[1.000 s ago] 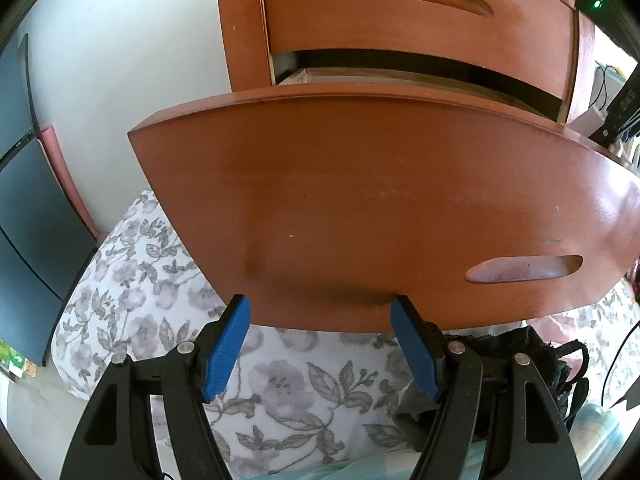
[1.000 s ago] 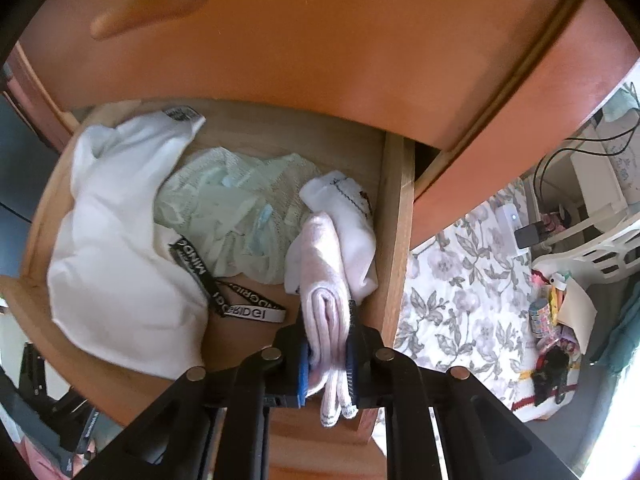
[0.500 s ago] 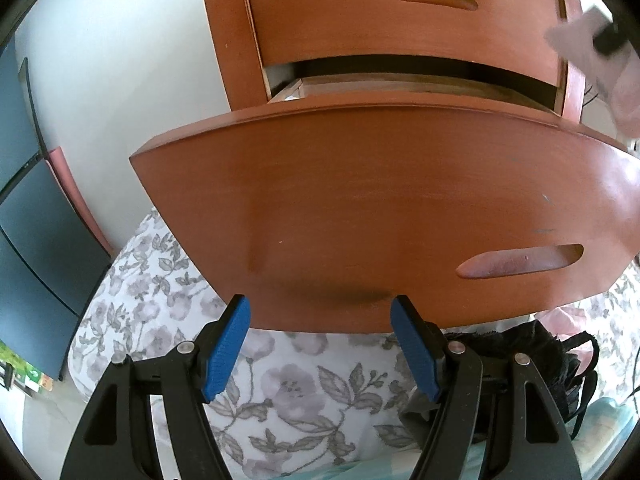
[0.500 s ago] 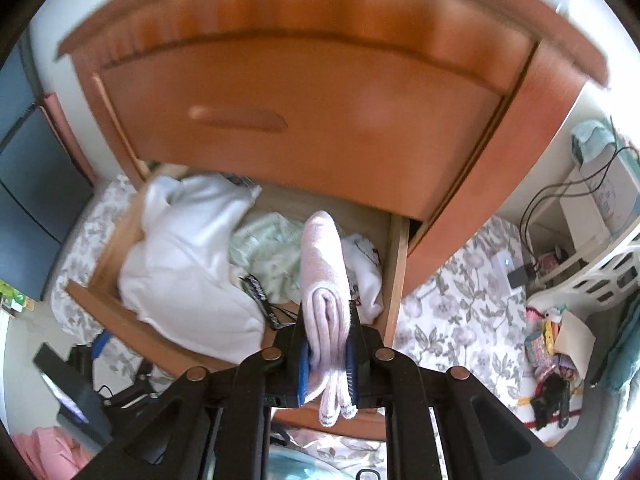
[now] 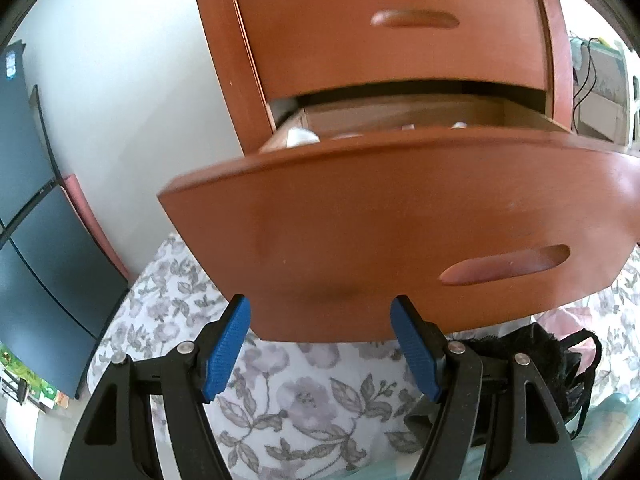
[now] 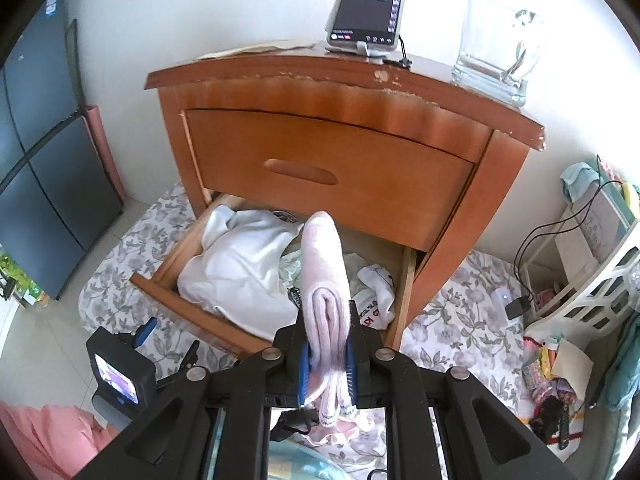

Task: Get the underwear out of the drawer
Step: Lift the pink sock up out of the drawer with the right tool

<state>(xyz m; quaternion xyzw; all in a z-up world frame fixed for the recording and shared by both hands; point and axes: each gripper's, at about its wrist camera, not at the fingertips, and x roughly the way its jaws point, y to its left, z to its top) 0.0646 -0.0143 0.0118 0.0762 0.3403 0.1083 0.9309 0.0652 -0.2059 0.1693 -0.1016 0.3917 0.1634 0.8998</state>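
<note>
Between the blue pads of my right hand-held gripper (image 6: 327, 364) sits the folded pink underwear (image 6: 323, 280), clamped above the open drawer (image 6: 208, 312); its hem hangs hidden beneath. Below the drawer front, my left hand-held gripper (image 5: 320, 336) gapes empty.

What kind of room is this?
Probably a bedroom. A wooden nightstand has its bottom drawer open and full of folded clothes, and a phone is propped on top.
</note>
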